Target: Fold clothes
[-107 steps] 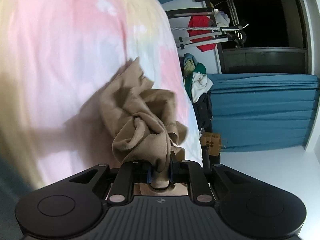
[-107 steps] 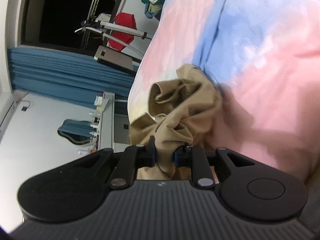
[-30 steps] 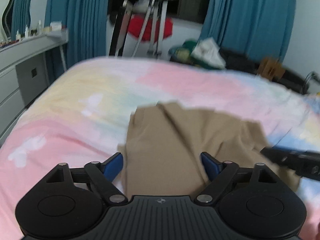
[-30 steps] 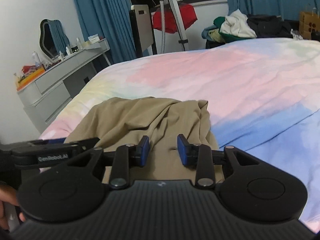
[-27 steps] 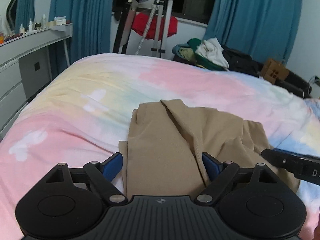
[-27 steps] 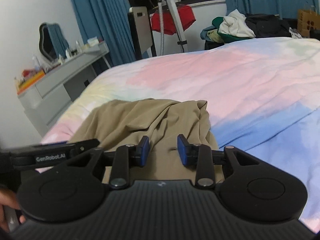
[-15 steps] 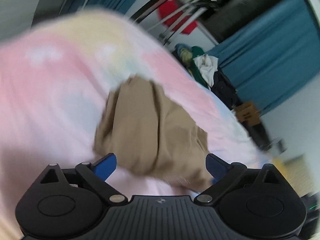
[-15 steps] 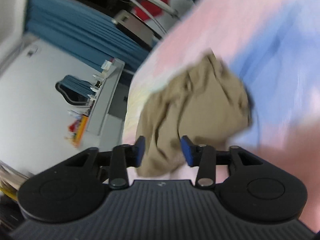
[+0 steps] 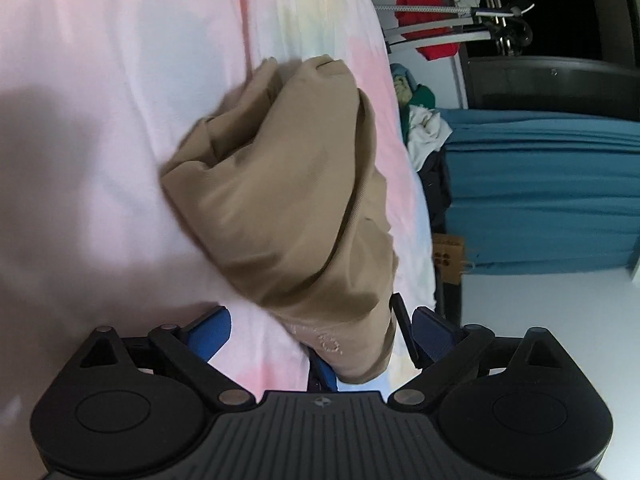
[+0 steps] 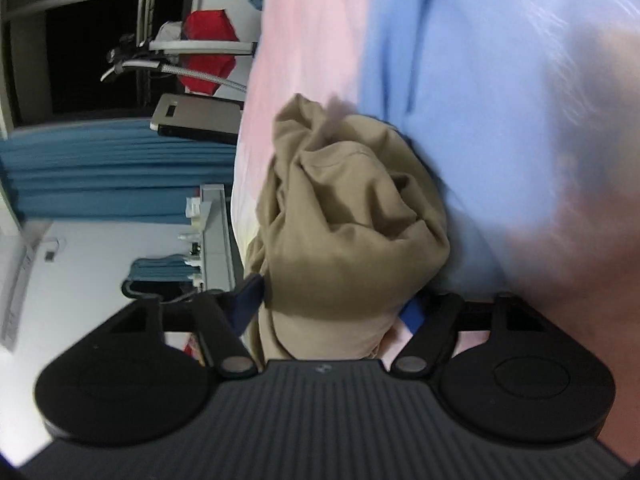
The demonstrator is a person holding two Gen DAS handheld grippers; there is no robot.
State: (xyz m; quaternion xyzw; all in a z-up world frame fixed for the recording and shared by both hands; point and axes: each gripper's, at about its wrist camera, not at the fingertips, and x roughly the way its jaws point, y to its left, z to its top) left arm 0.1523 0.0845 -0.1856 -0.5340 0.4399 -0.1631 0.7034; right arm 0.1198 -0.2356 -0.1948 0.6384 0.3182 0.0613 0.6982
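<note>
A tan garment lies bunched on the pastel tie-dye bedspread. Both wrist views are rolled sideways. My left gripper is open wide, its blue pads on either side of the garment's near end. My right gripper is open too, its jaws spread around the garment's near folds; cloth hides most of the right pad. The blue fingertip of the other gripper shows low in the left wrist view, under the cloth.
Beyond the bed's far edge are blue curtains, a clothes pile, a stand with a red cloth and a cardboard box. A grey dresser and a mirror show in the right wrist view.
Both grippers, once shut on the garment, let it down on the bed and opened. In the last half second they rolled sideways and closed in around its near ends; the right opened wider.
</note>
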